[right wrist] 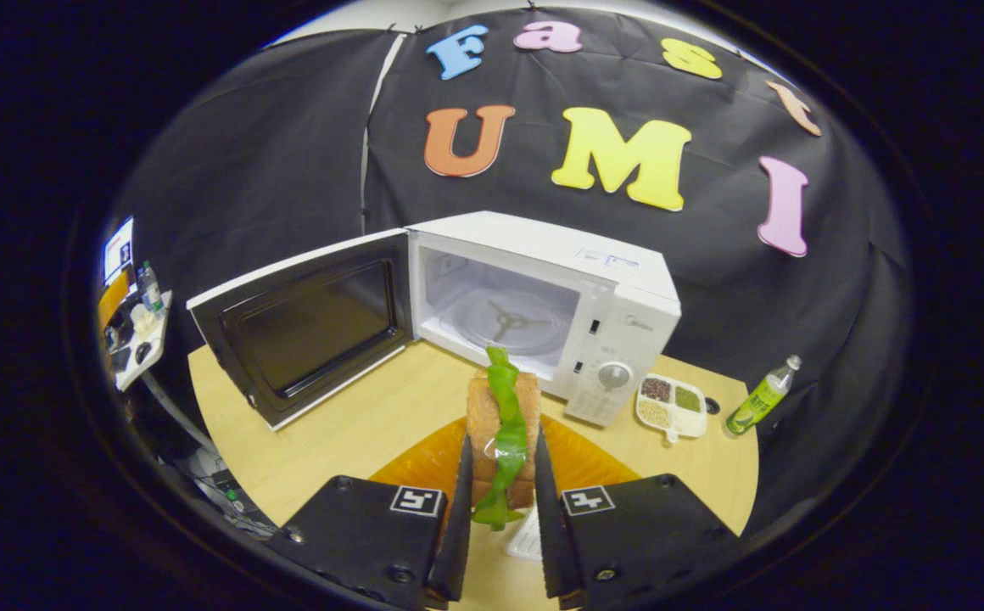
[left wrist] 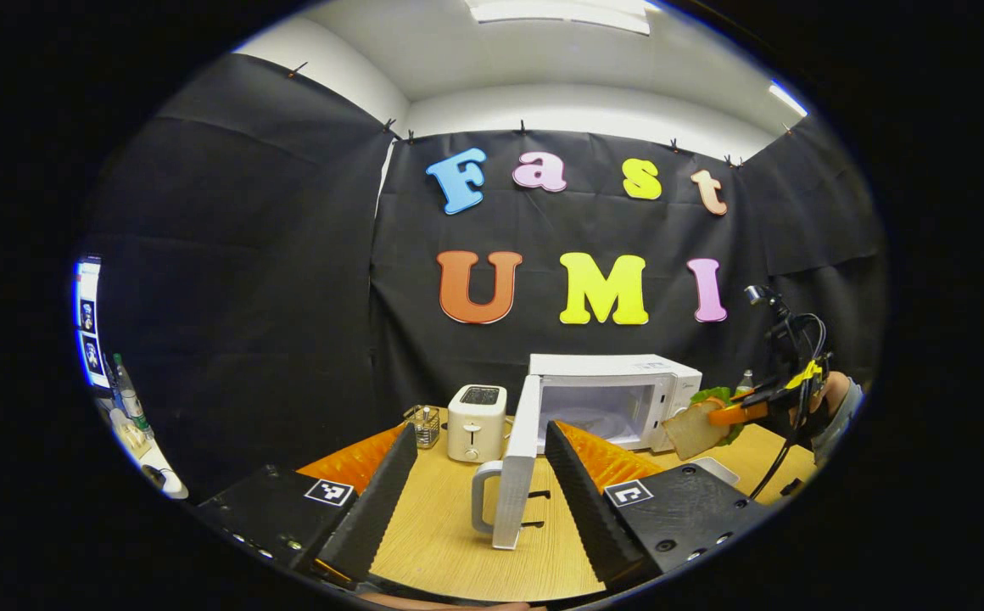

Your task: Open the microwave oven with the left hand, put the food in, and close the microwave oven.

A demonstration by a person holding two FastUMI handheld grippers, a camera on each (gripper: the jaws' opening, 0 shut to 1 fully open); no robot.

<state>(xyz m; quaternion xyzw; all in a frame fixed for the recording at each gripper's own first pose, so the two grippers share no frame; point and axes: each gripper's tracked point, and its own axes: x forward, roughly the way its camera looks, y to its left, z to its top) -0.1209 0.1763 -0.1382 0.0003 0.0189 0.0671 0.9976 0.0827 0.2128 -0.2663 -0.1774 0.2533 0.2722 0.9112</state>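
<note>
Black cloth walls (left wrist: 246,280) pinned up on three sides, white ceiling (left wrist: 543,59) above — bright light panel (left wrist: 560,10), wooden table (left wrist: 450,526) below.

Ahead of the right gripper's (right wrist: 499,501) fingers the microwave (right wrist: 619,297) cavity stands open and bare, its door (right wrist: 305,327) swung wide to their left, while a sectioned dish (right wrist: 670,406) and bottle (right wrist: 761,397) crowd the table (right wrist: 331,424) to their right.

Staged kitchen booth: black cloth walls (left wrist: 246,280); wooden worktop (right wrist: 348,433) bearing microwave oven (right wrist: 577,297), toaster (left wrist: 475,422), compartment dish (right wrist: 670,406), drink bottle (right wrist: 762,397); office ceiling light (left wrist: 560,10).
</note>
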